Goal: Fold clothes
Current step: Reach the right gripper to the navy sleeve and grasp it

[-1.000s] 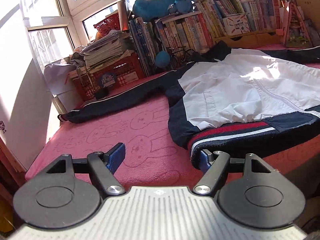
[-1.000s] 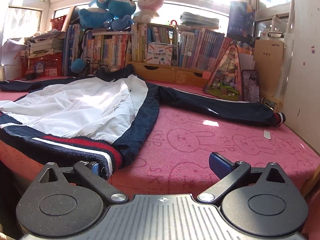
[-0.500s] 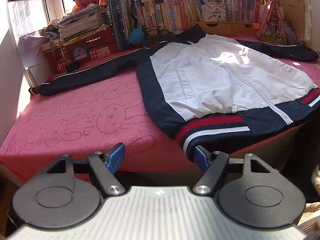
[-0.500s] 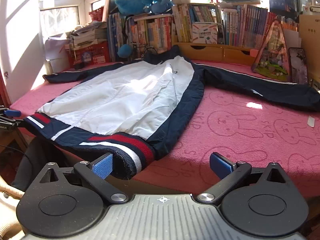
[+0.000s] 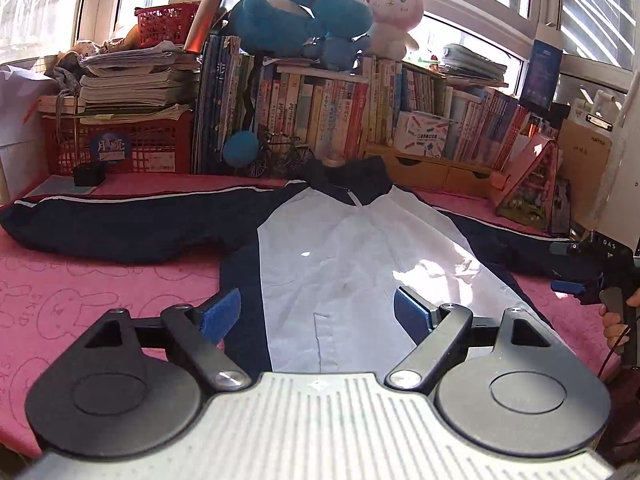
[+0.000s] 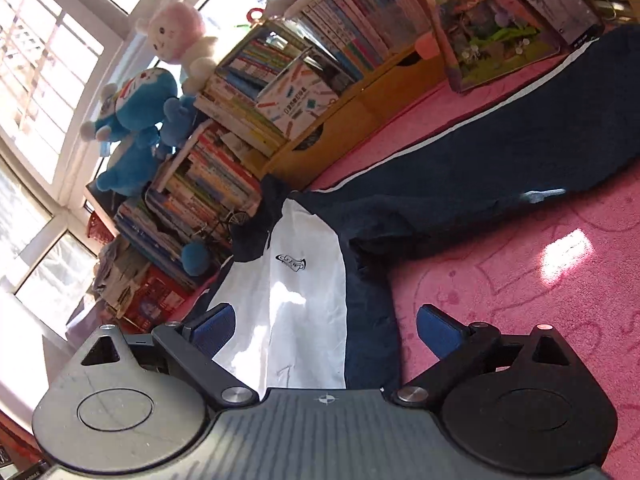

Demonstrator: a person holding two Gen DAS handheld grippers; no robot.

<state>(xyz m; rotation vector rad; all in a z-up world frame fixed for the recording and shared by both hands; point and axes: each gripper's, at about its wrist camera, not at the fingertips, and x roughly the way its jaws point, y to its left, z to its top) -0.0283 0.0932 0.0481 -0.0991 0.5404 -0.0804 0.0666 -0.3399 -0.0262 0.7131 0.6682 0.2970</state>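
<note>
My left gripper [image 5: 318,310] & right gripper [image 6: 326,326] both gape wide over white-and-navy zip jacket [image 5: 352,256]; nothing held; pink bunny-print blanket [image 5: 80,296] beneath.

1. The jacket [image 5: 352,248] shows smooth white woven cloth between matt navy panels.
2. The counter [image 5: 100,280] wears rough pink terry cloth.
3. The left tongs [image 5: 318,314] have matt black plastic arms.

Your windows [image 5: 460,36] backlight both views hard, blown-out glare up top. Sun patches hit the jacket [image 5: 436,268] and blanket [image 6: 568,256]. Heavy fisheye bending at edges; focus mostly sharp.
</note>
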